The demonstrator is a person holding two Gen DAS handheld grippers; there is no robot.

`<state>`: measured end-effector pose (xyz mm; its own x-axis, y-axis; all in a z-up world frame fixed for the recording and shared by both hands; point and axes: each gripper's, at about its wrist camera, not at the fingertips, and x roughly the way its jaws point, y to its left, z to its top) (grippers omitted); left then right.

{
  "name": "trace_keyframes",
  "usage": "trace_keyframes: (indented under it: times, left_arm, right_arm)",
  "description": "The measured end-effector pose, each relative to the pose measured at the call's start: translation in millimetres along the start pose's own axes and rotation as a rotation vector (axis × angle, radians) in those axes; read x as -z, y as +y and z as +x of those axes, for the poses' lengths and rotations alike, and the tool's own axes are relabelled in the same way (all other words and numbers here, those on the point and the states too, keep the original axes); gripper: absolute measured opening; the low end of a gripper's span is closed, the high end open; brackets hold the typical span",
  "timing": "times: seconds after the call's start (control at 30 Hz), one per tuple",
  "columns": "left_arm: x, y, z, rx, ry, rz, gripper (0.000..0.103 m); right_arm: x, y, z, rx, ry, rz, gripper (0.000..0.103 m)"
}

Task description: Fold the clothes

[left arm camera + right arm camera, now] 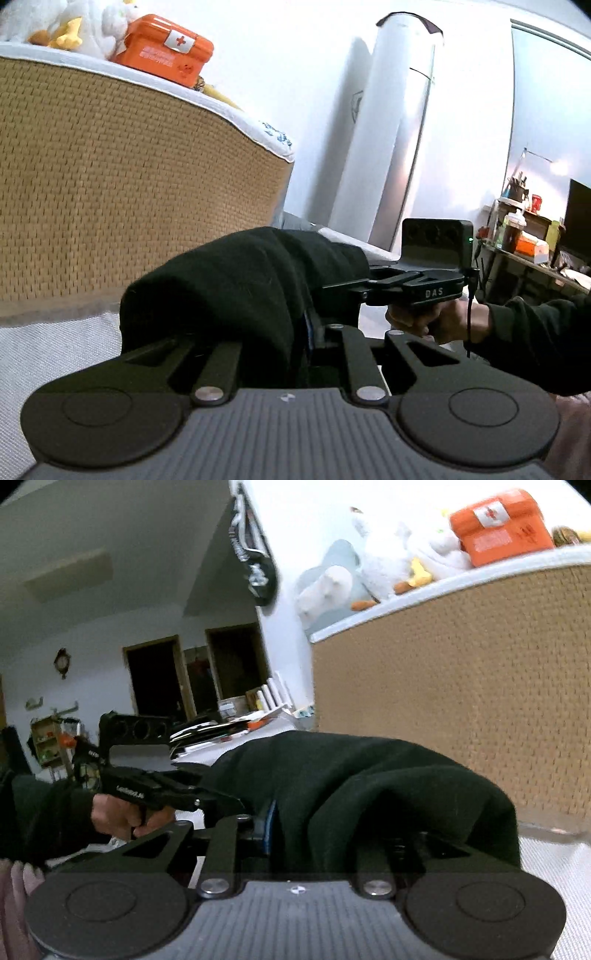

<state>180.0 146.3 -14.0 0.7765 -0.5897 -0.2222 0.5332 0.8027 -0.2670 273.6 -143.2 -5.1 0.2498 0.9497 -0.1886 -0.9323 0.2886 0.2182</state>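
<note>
both claws have hold of the same dark garment (243,280), and that shared hold is what the next move hangs on. the left gripper (306,332) has its jaws drawn together on a bunched fold of the cloth, which heaps up and drapes over the left finger so that the tips are hidden under it. the right gripper (273,823) is likewise clamped on the garment, the cloth piled over its right-hand finger, a blue pad just showing at the pinch.

the two tools stand side by side, close together and aimed about the same way, toward the woven tan panel (122,184). from the left wrist view the right one sits just off to the right, held in the person's hand (439,321); from the right wrist view the left one sits just to the left, in the other hand (122,816). so the held edge runs crosswise between them, and the rest of the garment hangs or lies forward and below, over the pale woven surface (55,347); how much is off it i cannot tell.

neither hand is nearer; to my eye the fold calls for both to travel together, keeping that edge taut and level.
</note>
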Motion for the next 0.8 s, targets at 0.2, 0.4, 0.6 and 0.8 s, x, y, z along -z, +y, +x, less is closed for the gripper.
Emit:
trace_keyframes:
  times: [0.2,0.4,0.6,0.8]
  left_arm:
    - [-1,26,26,-0.068,-0.03,-0.058,0.015]
    - [6,75,79,-0.18,0.048,-0.16,0.016]
    - [14,77,85,-0.167,-0.009,-0.179,0.015]
    - [17,23,42,-0.08,-0.03,-0.059,0.015]
  right_arm:
    - [-5,-36,20,0.048,0.002,0.045,0.025]
    - [16,-112,57,0.122,0.083,0.219,0.03]
    - [29,-118,57,0.171,0.05,0.237,0.031]
    - [28,-36,28,0.213,0.008,-0.036,0.031]
